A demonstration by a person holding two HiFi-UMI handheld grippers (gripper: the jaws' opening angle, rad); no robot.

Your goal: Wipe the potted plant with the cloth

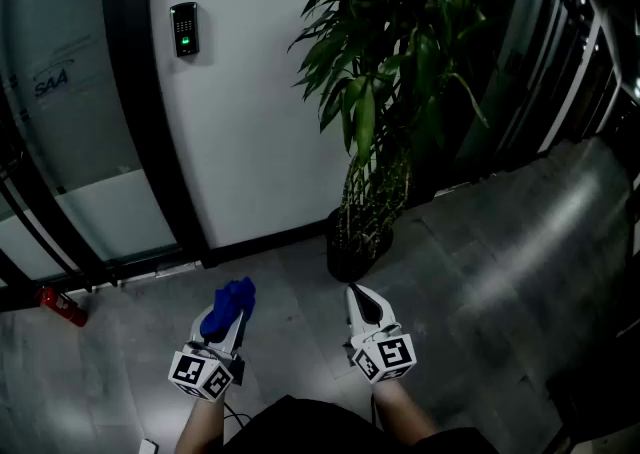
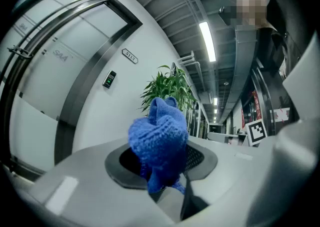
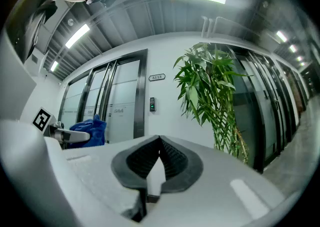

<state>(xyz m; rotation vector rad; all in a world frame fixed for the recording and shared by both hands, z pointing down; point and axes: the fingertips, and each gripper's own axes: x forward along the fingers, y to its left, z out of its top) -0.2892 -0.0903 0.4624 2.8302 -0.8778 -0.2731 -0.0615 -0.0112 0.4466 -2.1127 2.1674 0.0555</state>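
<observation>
A tall potted plant (image 1: 385,82) with long green leaves stands in a dark pot (image 1: 352,254) by the white wall. A bunched blue cloth (image 1: 229,307) is clamped in my left gripper (image 1: 228,320), which is shut on it; the cloth (image 2: 160,143) bulges up from between the jaws in the left gripper view. My right gripper (image 1: 362,304) is shut with nothing in it, a short way in front of the pot. From the right gripper view the plant (image 3: 212,98) rises ahead to the right, and the cloth (image 3: 87,132) shows at the left.
A white wall (image 1: 250,92) with a keypad reader (image 1: 184,29) stands behind the plant. Glass doors with dark frames (image 1: 60,142) are to the left, dark glass panels (image 1: 560,52) to the right. A red object (image 1: 62,306) lies on the grey tiled floor at far left.
</observation>
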